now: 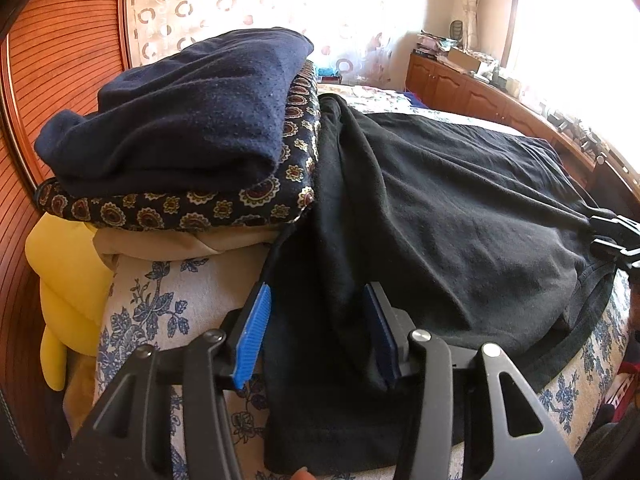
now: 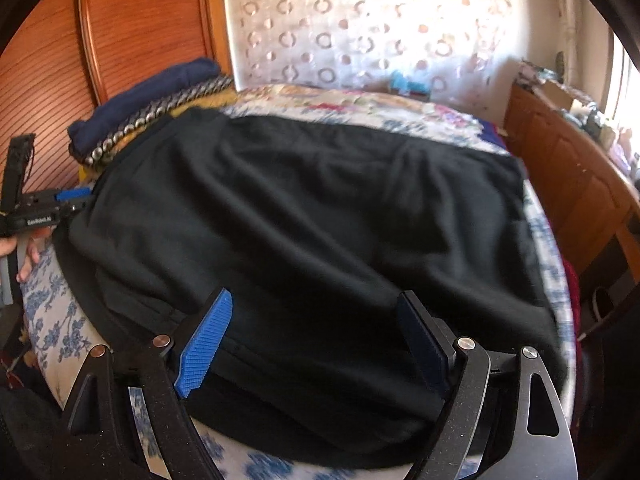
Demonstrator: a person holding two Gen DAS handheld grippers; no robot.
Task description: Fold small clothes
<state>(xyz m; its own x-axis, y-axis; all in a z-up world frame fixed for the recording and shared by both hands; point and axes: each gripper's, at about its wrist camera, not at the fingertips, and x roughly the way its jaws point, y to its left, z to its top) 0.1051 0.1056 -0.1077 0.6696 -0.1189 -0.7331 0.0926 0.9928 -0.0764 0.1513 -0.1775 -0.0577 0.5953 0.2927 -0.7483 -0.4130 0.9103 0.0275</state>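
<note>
A soft, wrinkled black garment (image 2: 320,220) lay flat on the floral bed (image 2: 48,320). Left gripper (image 1: 318,332) fingers stood parted astride its folded edge; right gripper (image 2: 316,340) fingers spread wide over its hem, grasping nothing.

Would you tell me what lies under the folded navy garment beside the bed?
The navy garment rests on a medallion-patterned cloth, with beige fabric beneath. Whatever lies lower is covered.

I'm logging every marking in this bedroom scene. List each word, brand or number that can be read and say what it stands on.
"GenRobot.AI", white letters, a bit blurred, on the black body of the left tool, seen in the right wrist view.
Books and boxes on the wooden cabinet: any print is too small and overexposed to read.
Nothing else readable; the black garment shows no label.
</note>
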